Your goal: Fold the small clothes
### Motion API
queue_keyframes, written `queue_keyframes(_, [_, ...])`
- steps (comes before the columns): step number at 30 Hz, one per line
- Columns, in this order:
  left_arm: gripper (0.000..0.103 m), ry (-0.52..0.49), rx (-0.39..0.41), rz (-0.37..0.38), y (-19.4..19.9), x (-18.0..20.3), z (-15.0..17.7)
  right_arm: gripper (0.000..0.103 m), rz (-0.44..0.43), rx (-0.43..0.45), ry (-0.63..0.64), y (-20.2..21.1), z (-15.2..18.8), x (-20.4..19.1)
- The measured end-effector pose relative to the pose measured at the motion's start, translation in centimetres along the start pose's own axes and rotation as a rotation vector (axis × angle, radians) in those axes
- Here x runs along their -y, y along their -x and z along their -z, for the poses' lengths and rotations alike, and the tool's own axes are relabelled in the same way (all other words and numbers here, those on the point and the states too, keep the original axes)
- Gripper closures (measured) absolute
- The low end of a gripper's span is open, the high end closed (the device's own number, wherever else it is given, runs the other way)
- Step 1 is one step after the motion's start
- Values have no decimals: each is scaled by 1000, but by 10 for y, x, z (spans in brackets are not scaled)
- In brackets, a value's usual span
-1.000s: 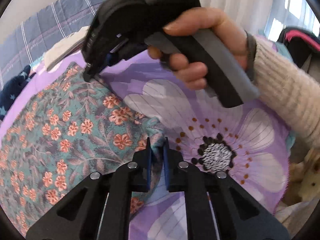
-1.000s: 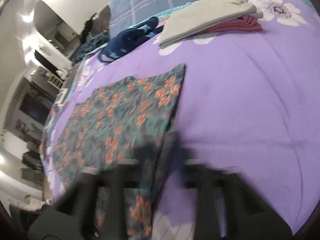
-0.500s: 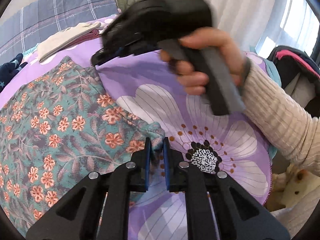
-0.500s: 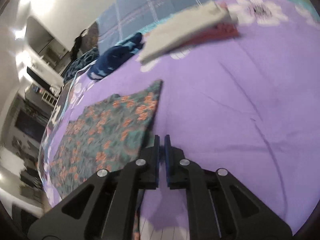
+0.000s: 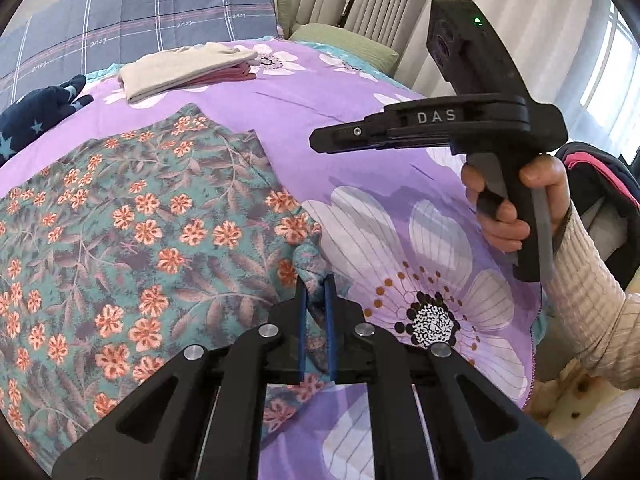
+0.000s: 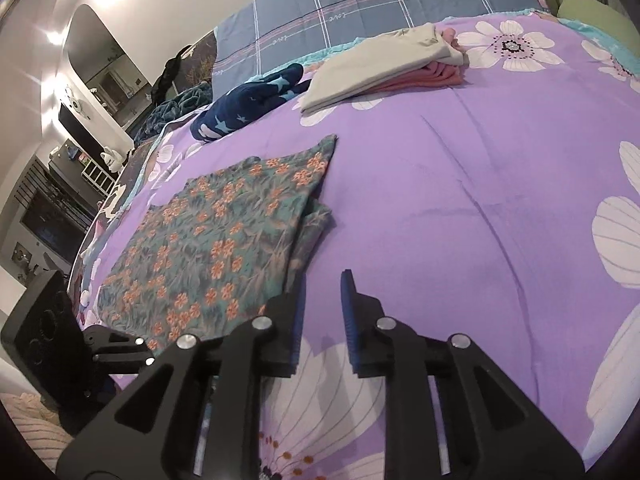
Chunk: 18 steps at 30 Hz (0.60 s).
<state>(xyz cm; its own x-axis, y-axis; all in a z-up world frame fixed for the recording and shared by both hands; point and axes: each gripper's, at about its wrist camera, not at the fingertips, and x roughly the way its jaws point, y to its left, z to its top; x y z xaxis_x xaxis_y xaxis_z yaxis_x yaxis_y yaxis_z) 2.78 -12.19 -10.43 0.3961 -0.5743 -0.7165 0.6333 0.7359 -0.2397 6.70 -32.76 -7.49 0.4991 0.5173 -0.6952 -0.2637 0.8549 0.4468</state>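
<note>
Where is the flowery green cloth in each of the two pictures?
Left wrist view: the flowery green cloth fills the left half; its near corner is pinched in the left gripper.
Right wrist view: it lies left of centre, beside the open right gripper, not held by it.
Shared landmark: the folded beige and pink pile lies beyond the cloth on the purple bedspread.
</note>
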Motion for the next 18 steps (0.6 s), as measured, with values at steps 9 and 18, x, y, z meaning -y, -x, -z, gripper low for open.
queue_keyframes(9, [96,-51,-45,82,-4,36,0,77,12,-88,67,4,35,-18])
queue_keyframes(18, [94,-157,-94,175,-22,77,13,75,44,-1,21,36,32,-11])
